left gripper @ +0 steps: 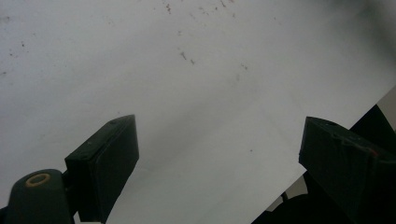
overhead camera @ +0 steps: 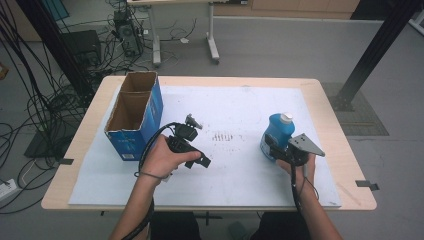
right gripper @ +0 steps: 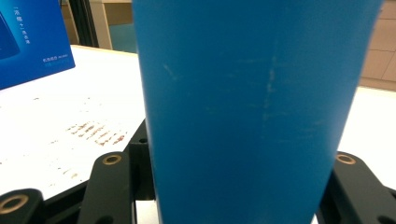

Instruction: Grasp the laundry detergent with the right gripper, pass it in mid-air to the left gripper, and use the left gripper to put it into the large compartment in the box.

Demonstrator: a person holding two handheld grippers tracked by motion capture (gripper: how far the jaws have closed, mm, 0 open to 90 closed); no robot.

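- Bottle (overhead camera: 278, 136), blue, is standing at the frame's right, the right hand-held gripper (overhead camera: 274, 148) clamping its body, probably for lifting.
- Left hand-held gripper (overhead camera: 200, 161) is idling wide open and empty over the desk (overhead camera: 240, 107), beside the box (overhead camera: 134, 116).

Even, soft room light; no glare.
High view sharp. Blue bottle (right gripper: 247, 112) fills frame, slightly soft. White mat (left gripper: 196, 84) dim, hazy, blurred.

Left gripper (overhead camera: 192, 142) hovers with fingers (left gripper: 105, 163) spread wide; right gripper (overhead camera: 274, 146) fingers (right gripper: 109, 186) clamped.
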